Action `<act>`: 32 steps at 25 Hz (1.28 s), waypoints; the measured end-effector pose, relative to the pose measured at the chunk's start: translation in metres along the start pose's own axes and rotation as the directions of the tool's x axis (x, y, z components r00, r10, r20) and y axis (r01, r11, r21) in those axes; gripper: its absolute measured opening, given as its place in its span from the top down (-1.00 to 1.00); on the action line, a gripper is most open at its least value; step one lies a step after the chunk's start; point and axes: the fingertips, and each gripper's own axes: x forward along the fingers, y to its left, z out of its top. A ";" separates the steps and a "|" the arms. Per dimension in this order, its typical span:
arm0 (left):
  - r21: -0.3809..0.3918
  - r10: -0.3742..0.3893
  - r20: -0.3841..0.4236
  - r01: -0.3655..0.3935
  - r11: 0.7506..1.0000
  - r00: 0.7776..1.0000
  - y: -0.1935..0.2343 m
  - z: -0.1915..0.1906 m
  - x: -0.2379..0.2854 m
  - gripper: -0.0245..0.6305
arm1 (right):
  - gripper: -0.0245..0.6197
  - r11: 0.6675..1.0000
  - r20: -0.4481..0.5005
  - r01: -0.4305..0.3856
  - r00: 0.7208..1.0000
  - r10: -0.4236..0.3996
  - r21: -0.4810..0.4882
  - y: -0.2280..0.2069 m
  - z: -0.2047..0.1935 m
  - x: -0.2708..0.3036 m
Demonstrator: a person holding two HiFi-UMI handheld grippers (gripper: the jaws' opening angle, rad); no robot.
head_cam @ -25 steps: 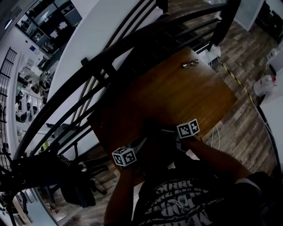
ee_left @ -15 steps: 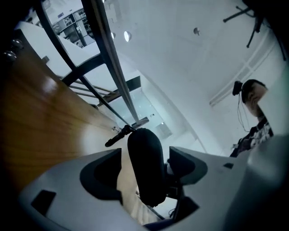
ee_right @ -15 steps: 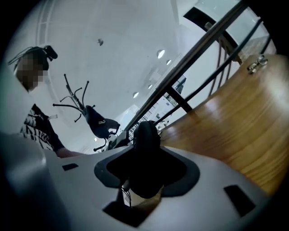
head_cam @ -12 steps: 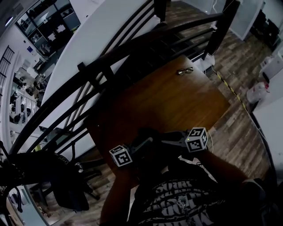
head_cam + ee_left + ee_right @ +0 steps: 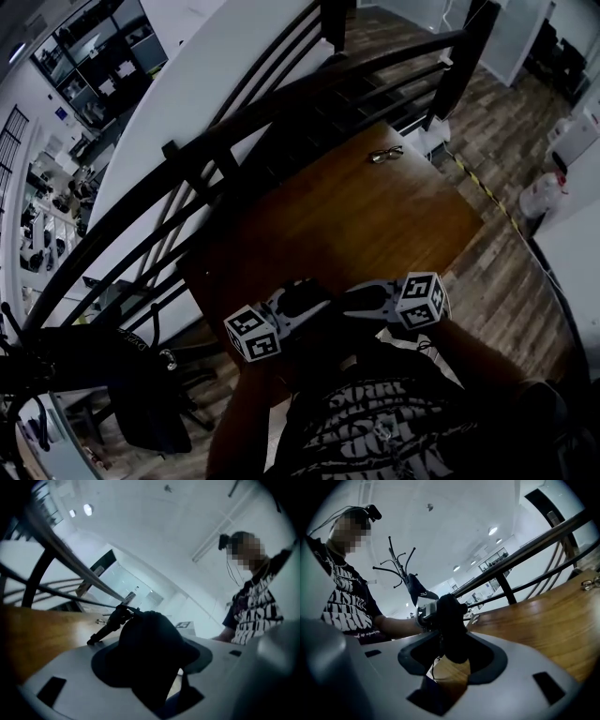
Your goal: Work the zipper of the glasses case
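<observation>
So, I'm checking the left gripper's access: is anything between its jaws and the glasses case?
Nothing visible does. The glasses case already sits between the jaws of the left gripper, which have just been closing; whether they press on it is unclear. The right gripper grips it too.

Glasses case (image 5: 150, 658) before wooden table (image 5: 33, 630)

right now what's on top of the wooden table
Eyeglasses lie near the table's far corner. Its near edge is covered by the dark glasses case and the person's arms.
</observation>
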 end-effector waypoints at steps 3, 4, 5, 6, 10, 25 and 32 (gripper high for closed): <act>0.266 0.049 -0.143 -0.009 0.964 0.988 -0.012 0.009 0.003 0.11 | 0.40 1.000 -0.017 -0.004 1.000 0.004 -0.022 -0.002 0.015 -0.019; 0.356 0.062 -0.203 0.015 0.934 0.977 -0.019 0.009 0.006 0.11 | 0.40 0.999 -0.023 -0.021 1.000 0.020 -0.028 0.001 0.022 -0.024; 0.444 0.076 -0.262 0.050 0.894 0.962 -0.027 0.007 0.009 0.11 | 0.40 0.998 -0.035 -0.047 0.998 0.045 -0.035 0.006 0.030 -0.026; 0.523 0.096 -0.314 0.088 0.848 0.945 -0.035 0.005 0.011 0.11 | 0.40 0.996 -0.051 -0.080 0.996 0.078 -0.041 0.013 0.037 -0.027; 0.696 0.156 -0.394 0.183 0.694 0.906 -0.054 0.004 0.014 0.11 | 0.42 0.972 -0.086 -0.233 0.970 0.229 -0.039 0.048 0.072 -0.034; 0.772 0.320 -0.420 0.149 0.617 0.849 -0.049 -0.010 0.005 0.11 | 0.91 0.963 -0.247 -0.260 0.940 0.234 -0.076 0.077 0.069 -0.002; 0.783 0.265 -0.375 0.151 0.603 0.888 -0.062 -0.006 0.001 0.12 | 0.92 0.966 -0.297 -0.253 0.927 0.229 -0.045 0.076 0.067 -0.005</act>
